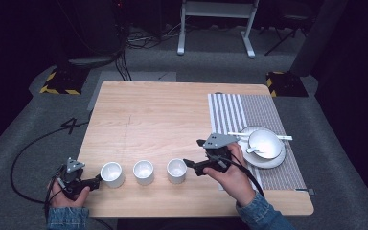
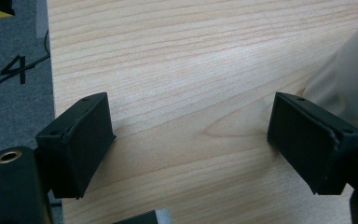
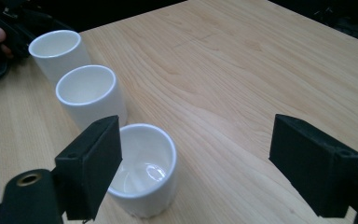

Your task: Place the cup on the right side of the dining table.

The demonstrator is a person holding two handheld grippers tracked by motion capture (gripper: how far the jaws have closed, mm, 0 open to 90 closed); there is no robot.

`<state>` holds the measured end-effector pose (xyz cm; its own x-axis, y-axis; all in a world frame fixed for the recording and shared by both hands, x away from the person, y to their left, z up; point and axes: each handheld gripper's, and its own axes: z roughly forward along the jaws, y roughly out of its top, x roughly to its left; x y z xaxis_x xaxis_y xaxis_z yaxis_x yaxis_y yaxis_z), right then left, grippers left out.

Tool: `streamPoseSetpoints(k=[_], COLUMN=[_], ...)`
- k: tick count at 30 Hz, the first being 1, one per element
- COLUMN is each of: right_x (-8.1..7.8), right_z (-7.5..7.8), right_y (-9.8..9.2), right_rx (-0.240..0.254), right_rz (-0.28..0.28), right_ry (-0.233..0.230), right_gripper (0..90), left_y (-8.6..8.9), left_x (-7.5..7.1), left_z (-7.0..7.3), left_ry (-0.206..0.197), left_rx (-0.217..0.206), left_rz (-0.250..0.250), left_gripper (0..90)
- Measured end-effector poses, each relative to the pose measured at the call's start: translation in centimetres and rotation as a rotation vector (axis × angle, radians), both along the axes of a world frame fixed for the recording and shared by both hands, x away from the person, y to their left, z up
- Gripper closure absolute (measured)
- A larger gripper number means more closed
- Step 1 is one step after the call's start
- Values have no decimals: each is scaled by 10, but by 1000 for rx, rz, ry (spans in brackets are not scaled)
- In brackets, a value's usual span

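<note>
Both tongs stood open and empty: the left tongs (image 1: 97, 180) beside the leftmost white cup (image 1: 111, 173), the right tongs (image 1: 189, 164) beside the rightmost cup (image 1: 177, 170). To grasp well, I judged each should straddle its cup squarely on the tabletop (image 1: 163, 115) before closing.

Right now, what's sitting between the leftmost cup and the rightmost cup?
One more white cup, the middle cup, stands upright between the leftmost cup and the rightmost cup. The high view shows the row; the right gripper view confirms it.

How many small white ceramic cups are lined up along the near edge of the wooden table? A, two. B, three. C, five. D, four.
B: the high view shows three small white ceramic cups in a row, left, middle and right, between the two grippers.
</note>
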<state>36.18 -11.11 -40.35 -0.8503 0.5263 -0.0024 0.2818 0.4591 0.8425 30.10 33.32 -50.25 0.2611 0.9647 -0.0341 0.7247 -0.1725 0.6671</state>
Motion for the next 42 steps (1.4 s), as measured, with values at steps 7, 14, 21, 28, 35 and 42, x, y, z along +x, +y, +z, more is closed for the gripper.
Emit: streamPoseSetpoints(k=[7,14,21,28,35,42], right_x=[0,-8,-11,-13,-12,-12], right_z=[-23,-40,-54,-75,-81,-79], right_y=[26,43,51,57,58,60], right_rx=[5,-28,-65,-125,-131,-147], right_rz=[43,19,16,8,3,-7], right_ry=[63,54,46,54,80,97], right_gripper=[159,157,157,199,268,270], left_y=[0,0,0,0,0,0], left_x=[0,0,0,0,0,0], left_z=[0,0,0,0,0,0], left_ry=[2,0,0,0,0,0], left_rx=[-1,-1,-1,-1,0,-1], left_rz=[0,0,0,0,0,-1], left_gripper=[142,142,142,142,142,142])
